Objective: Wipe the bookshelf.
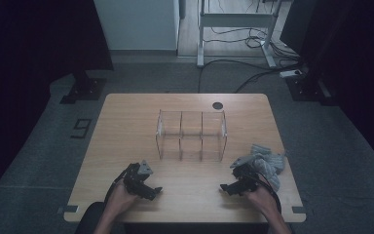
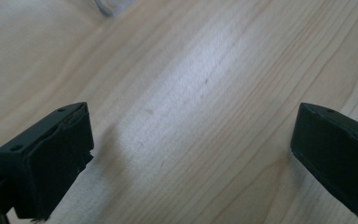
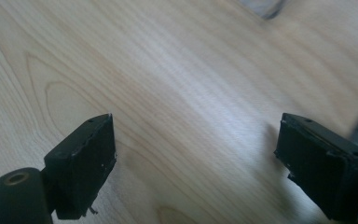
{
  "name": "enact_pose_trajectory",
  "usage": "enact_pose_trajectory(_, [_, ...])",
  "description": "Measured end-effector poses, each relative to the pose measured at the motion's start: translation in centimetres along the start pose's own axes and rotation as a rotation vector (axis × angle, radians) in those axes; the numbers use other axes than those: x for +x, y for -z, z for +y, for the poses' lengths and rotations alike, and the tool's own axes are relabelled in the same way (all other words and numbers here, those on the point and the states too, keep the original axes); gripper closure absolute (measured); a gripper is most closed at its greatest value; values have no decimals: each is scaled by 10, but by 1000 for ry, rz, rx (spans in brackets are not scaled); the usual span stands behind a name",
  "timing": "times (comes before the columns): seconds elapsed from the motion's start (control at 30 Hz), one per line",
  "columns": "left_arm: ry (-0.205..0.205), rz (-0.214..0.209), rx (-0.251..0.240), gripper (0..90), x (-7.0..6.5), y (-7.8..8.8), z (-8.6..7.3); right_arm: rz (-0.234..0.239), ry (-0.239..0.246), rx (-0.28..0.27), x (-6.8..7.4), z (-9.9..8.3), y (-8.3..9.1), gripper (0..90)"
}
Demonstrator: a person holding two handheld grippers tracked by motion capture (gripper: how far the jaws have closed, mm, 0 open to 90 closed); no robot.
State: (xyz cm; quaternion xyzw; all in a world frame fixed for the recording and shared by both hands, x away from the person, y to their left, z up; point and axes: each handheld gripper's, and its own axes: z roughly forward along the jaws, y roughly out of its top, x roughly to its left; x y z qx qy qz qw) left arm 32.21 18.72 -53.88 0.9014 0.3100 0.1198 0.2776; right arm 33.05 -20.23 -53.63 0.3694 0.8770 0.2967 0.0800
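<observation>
My wooden table (image 1: 126,126) carries a clear three-compartment organizer (image 1: 191,135) at its centre, and as far as I can see through its walls, every compartment is still bare. To my right, near the table's edge, lies a heap of grey cloth pieces (image 1: 265,163), which I judge to be socks or small rags, none of them lifted yet. So I judge the sorting work barely begun: nothing is in the organizer, and the whole heap is left to move.

My right gripper (image 1: 230,187) rests low over the near edge, its jaws spread wide and holding nothing, with the heap just beside and behind it, outside the gap between the jaws. In the right gripper view, bare wood lies between them. My left gripper (image 1: 152,191) sits well apart from the heap, on the near left, jaws equally wide and empty, the organizer ahead of it.
</observation>
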Motion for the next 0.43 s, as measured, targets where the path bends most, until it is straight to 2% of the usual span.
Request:
enact_pose_trajectory(0.17, [39, -31, -3, 0, 4, -2, -2, -16, 45, 10, 8, 3, -7, 64])
enact_pose_trajectory(0.27, [43, -30, -22, 0, 5, -3, -3, -35, 86, 10, 13, 2, -11, 0])
enact_pose_trajectory(0.43, [48, -23, -24, 0, 5, -4, -3, -38, 79, 7, 15, 1, -12, 0])
